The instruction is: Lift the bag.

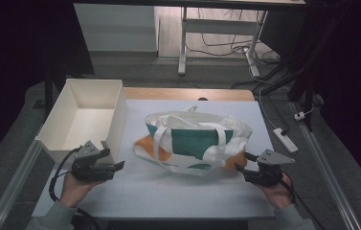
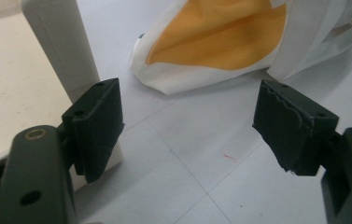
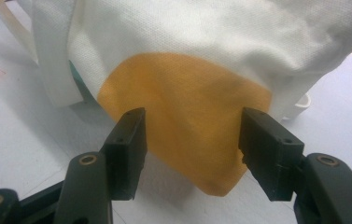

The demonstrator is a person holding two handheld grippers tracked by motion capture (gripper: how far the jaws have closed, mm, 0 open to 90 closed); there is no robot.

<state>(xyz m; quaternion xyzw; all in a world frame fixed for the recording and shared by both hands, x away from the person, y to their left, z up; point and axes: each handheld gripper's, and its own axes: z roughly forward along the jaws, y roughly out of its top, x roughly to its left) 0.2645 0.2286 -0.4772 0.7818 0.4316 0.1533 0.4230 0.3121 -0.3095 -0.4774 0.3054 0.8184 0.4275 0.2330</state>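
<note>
Bag [image 1: 195,141] right of box [image 1: 92,112]

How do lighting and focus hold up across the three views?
High view: dark room, lit table, tote bag and box readable. Left gripper view: bright, soft focus, near jaws blurred. Right gripper view: bag weave fairly sharp, jaws soft.

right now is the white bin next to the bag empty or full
Empty: the high view shows the white bin with a bare floor and walls, nothing inside.
</note>
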